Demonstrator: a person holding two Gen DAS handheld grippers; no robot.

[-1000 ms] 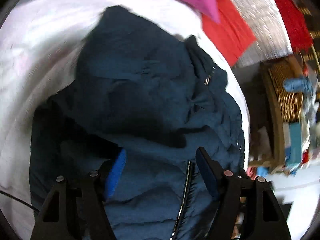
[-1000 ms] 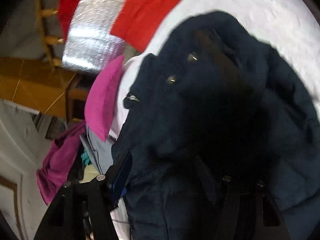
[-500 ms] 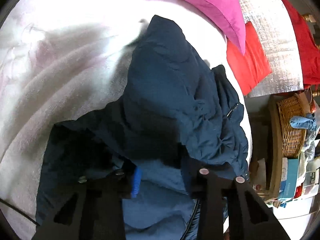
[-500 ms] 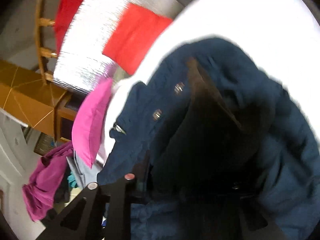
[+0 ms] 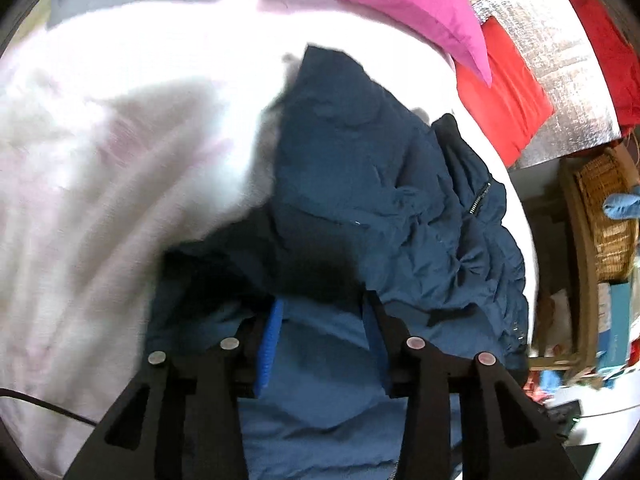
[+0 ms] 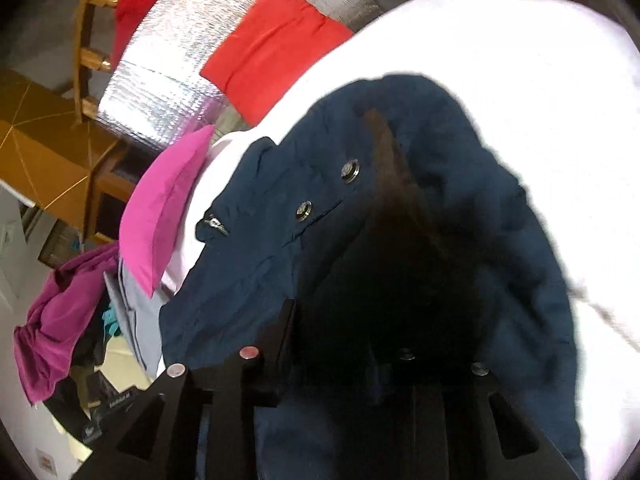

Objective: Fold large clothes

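Both grippers sit in the navy puffer jacket point(image 5: 360, 184) on the white blanket point(image 5: 100, 160): left gripper point(image 5: 322, 316) fingers parted around fabric, right gripper point(image 6: 332, 320) too dark, can't tell.

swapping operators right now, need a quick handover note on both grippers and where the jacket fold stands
Left gripper: jaws apart, navy jacket fabric between and draped over the fingers; no firm pinch visible.
Right gripper: tips buried under dark jacket folds, state unclear.
The jacket lies bunched on the white blanket, near the pink pillow; its snap buttons show in the right wrist view.
Done: part of the jacket is thrown over itself, but not neatly.
Left: flatten it, tuck the sleeves, and finish a tidy fold.
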